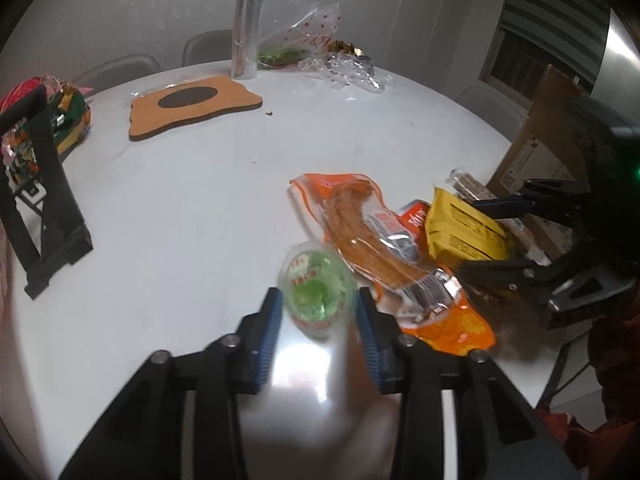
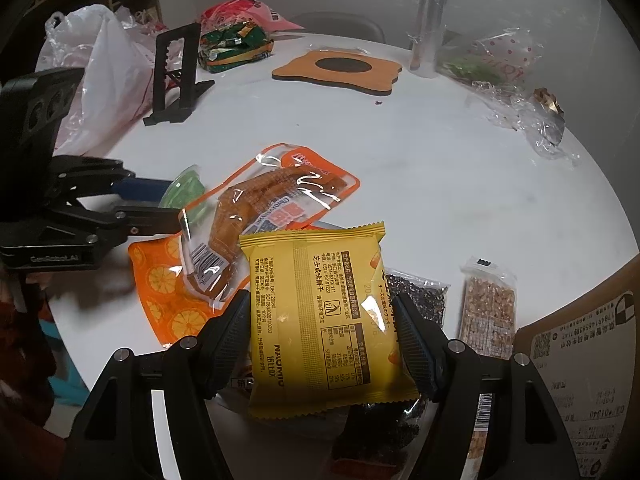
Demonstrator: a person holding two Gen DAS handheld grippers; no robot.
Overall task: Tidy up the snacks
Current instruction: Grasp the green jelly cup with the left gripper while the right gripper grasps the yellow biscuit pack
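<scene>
The right gripper is clamped on the yellow packet, while the left gripper, fingers apart, seemingly just brackets the blurred green jelly cup.

2 grippers: left gripper, right gripper. 1 green jelly cup. 1 yellow biscuit packet. 1 clear-and-orange pouch of brown strips. 1 orange citrus-print packet. 1 nut bar. 1 dark seed bar. 1 black stand. 1 cork mat. 1 cardboard box.
</scene>
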